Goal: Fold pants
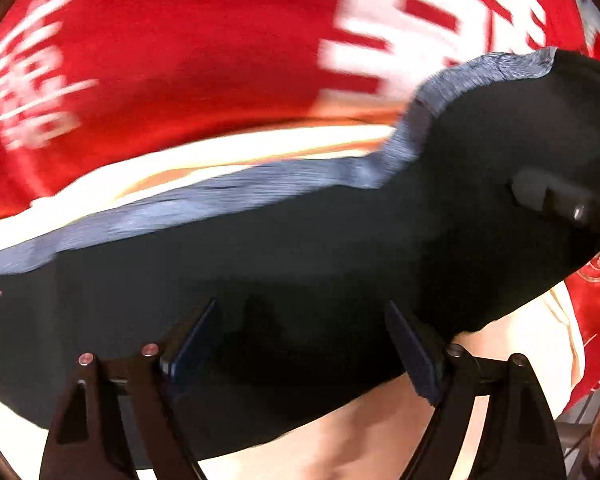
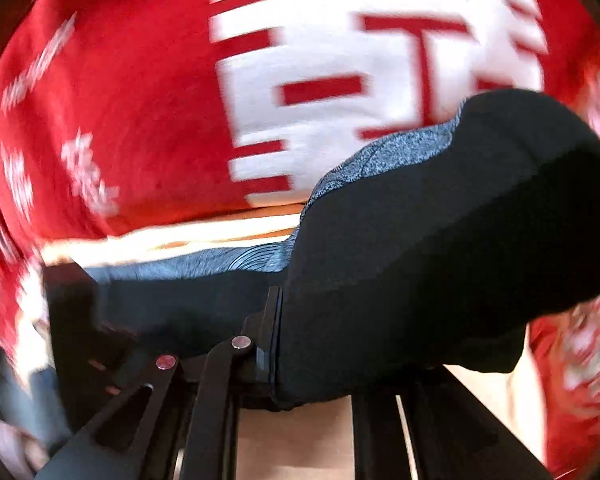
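With the right gripper (image 2: 274,320) clenched on the black pants (image 2: 440,248) lifted above the red cloth (image 2: 140,100) and the left gripper (image 1: 300,344) spread apparently empty around them, the unsupported side may sag, skewing the fold.

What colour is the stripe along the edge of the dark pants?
Speckled blue-grey stripe on black pants; the right wrist view shows it best.

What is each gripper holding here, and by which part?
The right gripper is shut on the black pants, pinching a fold near the grey waistband. The left gripper holds nothing; its jaws stand apart over the fabric.
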`<action>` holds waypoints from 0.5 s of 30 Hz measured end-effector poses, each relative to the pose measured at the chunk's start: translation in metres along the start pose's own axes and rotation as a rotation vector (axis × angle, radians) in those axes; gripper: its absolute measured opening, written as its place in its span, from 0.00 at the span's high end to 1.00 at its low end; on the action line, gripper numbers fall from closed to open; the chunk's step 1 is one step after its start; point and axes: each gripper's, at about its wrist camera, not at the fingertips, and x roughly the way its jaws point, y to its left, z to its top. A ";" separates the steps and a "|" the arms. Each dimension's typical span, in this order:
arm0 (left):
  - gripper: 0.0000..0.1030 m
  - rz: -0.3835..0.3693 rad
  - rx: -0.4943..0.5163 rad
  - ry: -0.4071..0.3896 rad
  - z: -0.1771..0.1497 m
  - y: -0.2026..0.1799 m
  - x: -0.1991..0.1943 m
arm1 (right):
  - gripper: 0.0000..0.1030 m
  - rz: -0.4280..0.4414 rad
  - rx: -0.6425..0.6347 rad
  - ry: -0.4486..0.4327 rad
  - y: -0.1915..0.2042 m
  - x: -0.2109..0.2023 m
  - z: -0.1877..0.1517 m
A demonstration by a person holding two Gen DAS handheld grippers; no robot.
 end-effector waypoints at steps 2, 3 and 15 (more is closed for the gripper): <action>0.17 0.040 -0.030 -0.006 -0.002 0.034 -0.016 | 0.86 -0.055 -0.105 0.010 0.035 0.004 -0.001; 0.17 0.065 -0.043 -0.007 -0.004 0.051 -0.023 | 0.86 -0.072 -0.135 0.016 0.048 0.006 -0.003; 0.17 0.193 -0.252 0.064 -0.058 0.205 -0.034 | 0.51 -0.334 -0.530 0.140 0.207 0.101 -0.070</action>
